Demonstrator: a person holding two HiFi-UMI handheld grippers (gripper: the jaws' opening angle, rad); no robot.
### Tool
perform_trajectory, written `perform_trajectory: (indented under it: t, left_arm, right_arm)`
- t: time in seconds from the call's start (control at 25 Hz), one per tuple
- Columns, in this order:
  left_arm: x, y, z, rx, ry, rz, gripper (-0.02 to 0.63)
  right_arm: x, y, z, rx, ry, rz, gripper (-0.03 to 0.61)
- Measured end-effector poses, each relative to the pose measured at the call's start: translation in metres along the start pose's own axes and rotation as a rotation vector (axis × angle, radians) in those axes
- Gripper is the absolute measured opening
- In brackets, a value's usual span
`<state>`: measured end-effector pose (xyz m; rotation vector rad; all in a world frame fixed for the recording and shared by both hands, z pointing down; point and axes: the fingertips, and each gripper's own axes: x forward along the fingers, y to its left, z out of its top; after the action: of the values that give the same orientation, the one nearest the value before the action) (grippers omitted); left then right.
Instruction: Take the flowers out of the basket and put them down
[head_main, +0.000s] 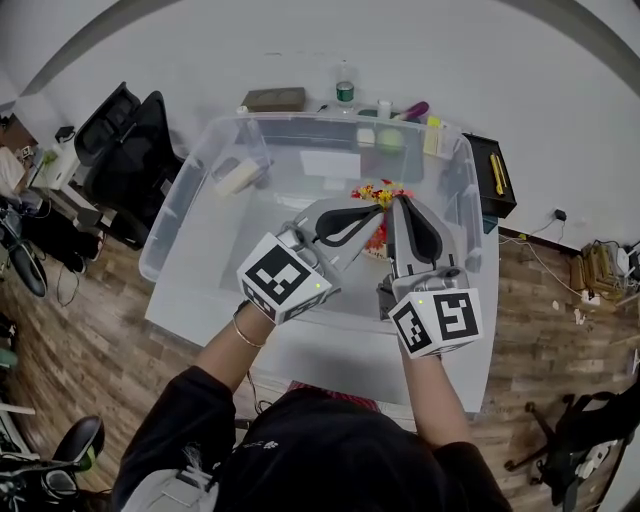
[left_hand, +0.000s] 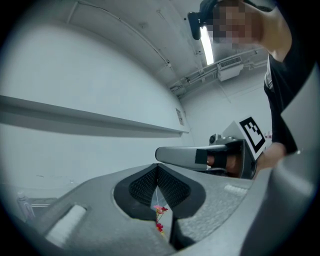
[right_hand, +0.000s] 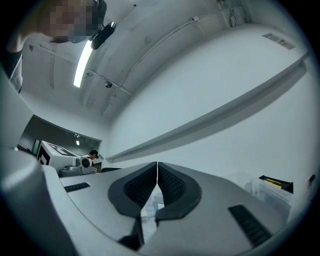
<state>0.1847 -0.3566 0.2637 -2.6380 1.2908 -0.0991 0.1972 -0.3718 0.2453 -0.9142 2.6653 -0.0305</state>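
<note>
White table (head_main: 330, 365) holds a clear plastic bin (head_main: 196, 165), where the left gripper (left_hand: 157, 166) and right gripper (right_hand: 157, 163), both squeezed shut on nothing, sit right by the red and yellow flowers (head_main: 380, 191), so they may just bump and tip them.

No words or numbers to read anywhere. Only black-and-white square patterns on the left marker cube (head_main: 285, 278) and the right marker cube (head_main: 437, 322). Green label on the bottle (head_main: 345, 90) too small to read. Small wall sign (left_hand: 178, 116) too blurry.
</note>
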Motion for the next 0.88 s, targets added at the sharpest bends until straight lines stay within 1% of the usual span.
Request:
perform_trajectory:
  t: [0.2,0.28,0.4,0.48,0.56,0.68,0.76,0.88]
  left_arm:
    - [0.003,-0.006,-0.001,0.037,0.012,-0.017,0.002]
    - [0.003,-0.009,0.001,0.037,0.005,-0.030,0.002]
    - [0.003,-0.015,0.002,0.005,-0.004,-0.081,0.002]
    - [0.003,-0.015,0.003,-0.042,-0.017,-0.108,0.002]
    - [0.002,-0.011,0.009,-0.090,-0.052,-0.116,0.002]
    - [0.001,-0.005,0.023,-0.108,-0.122,-0.104,0.002]
    - [0.001,-0.003,0.029,-0.090,-0.138,-0.106,0.002]
    - [0.002,0.002,0.032,-0.024,-0.114,-0.109,0.002]
  right_arm:
    - [-0.001,-0.005,-0.004,0.023,0.010,-0.025,0.012]
    - [-0.002,-0.008,-0.004,0.040,0.008,-0.040,0.012]
    - [-0.004,-0.013,-0.004,0.066,0.003,-0.059,0.012]
    - [-0.005,-0.015,-0.003,0.073,-0.001,-0.069,0.012]
    - [-0.005,-0.015,-0.002,0.072,-0.005,-0.073,0.013]
    - [-0.006,-0.016,-0.003,0.063,0.001,-0.079,0.013]
    - [-0.006,-0.016,-0.004,0.062,0.002,-0.082,0.013]
    - [-0.005,-0.017,-0.004,0.071,0.002,-0.079,0.014]
